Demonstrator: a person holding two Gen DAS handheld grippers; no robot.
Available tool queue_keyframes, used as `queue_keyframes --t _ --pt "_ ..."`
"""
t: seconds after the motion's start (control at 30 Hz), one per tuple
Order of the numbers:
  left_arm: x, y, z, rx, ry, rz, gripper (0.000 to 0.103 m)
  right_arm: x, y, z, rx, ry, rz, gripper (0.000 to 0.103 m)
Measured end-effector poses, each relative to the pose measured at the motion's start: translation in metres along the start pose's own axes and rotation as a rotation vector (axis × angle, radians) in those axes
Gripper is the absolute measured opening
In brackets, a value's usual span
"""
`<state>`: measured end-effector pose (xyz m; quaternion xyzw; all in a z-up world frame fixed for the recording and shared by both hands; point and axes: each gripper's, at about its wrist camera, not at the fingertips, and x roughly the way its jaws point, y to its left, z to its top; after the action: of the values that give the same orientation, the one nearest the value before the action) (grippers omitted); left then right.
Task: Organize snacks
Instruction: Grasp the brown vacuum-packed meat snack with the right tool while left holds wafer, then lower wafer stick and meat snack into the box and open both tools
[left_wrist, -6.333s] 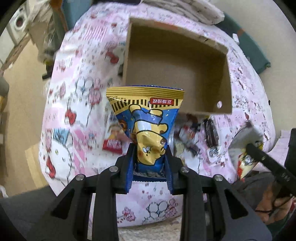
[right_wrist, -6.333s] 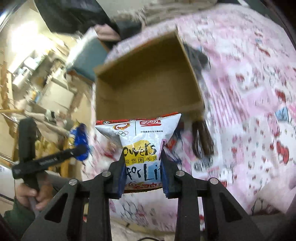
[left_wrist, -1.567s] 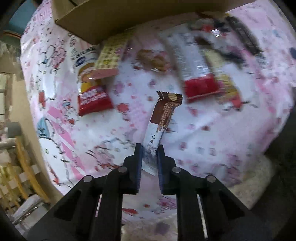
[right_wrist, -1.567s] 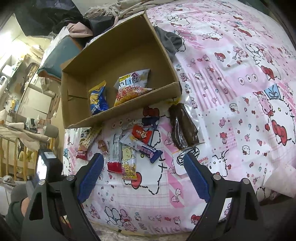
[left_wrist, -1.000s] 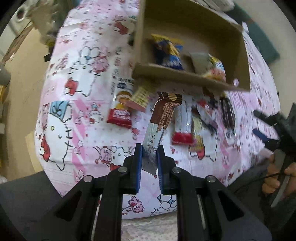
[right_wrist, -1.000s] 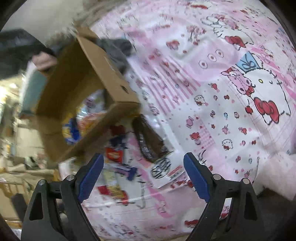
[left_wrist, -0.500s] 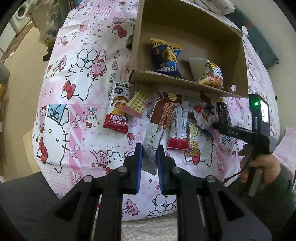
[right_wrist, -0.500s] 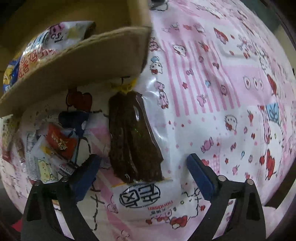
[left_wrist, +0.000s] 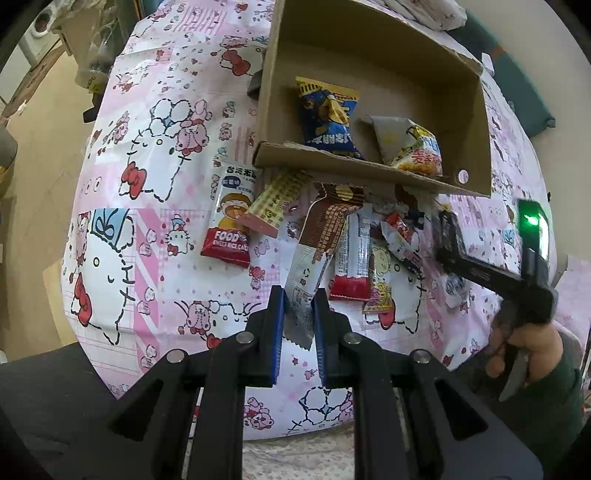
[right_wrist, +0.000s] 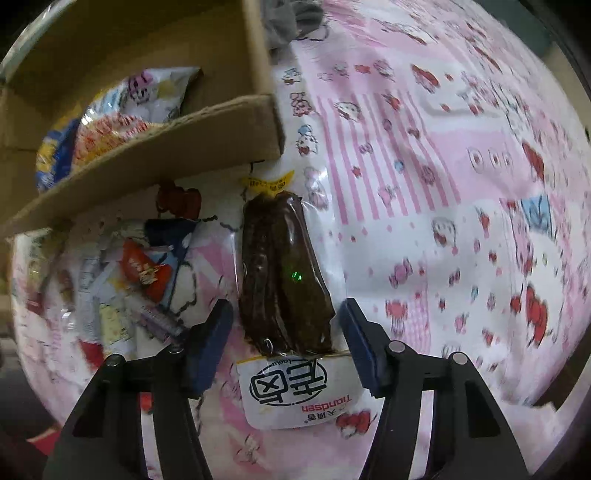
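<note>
Left gripper (left_wrist: 299, 314) clamps brown-silver wafer bar (left_wrist: 317, 243); sausage pack (right_wrist: 282, 273) dark, glossy.

Cardboard box (left_wrist: 373, 168) front wall blocks entry — loose wrappers (left_wrist: 354, 254) crowd its foot

The left claw (left_wrist: 299, 317) pinches a brown-and-silver wafer bar (left_wrist: 317, 247) above the bed (left_wrist: 122, 206), before the cardboard box (left_wrist: 369, 168).

cardboard box (left_wrist: 354, 168) on the bed (left_wrist: 147, 206), well ahead of the left gripper (left_wrist: 299, 317) | two snack bags (left_wrist: 328, 114) inside the box | loose snacks (left_wrist: 354, 254) between box and jaws | wafer bar (left_wrist: 317, 243) running forward from the left jaws | sausage pack (right_wrist: 282, 273) between the right gripper (right_wrist: 286, 343) jaws, just before the box's corner
</note>
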<state>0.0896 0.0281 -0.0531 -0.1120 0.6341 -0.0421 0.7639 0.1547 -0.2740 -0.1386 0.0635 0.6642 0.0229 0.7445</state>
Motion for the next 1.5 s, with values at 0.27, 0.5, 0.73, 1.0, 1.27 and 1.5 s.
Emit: queue_keyframes --t 0.27,0.5,0.73,1.0,1.27,1.5 --pt "0.0 0.002 -0.003 0.0 -0.008 0.031 0.012 -0.046 -0.019 -0.041 0.095 0.014 0.241 0.063" --pt "-0.011 0.0 -0.001 0.004 -0.048 0.02 0.012 -0.089 -0.026 -0.058 0.151 -0.055 0.519 0.063" --pt "-0.053 -0.002 0.031 -0.016 -0.172 0.001 0.012 -0.141 -0.016 -0.04 0.115 -0.224 0.642 0.063" --pt "-0.076 -0.028 0.084 0.043 -0.27 0.011 0.012 -0.169 0.002 0.024 0.065 -0.364 0.64 0.063" --pt "-0.046 -0.042 0.123 0.072 -0.286 0.053 0.012 -0.137 0.015 0.078 0.023 -0.455 0.551 0.063" --pt "-0.002 -0.046 0.127 0.1 -0.288 0.073 0.013 -0.102 0.014 0.088 0.02 -0.47 0.422 0.063"
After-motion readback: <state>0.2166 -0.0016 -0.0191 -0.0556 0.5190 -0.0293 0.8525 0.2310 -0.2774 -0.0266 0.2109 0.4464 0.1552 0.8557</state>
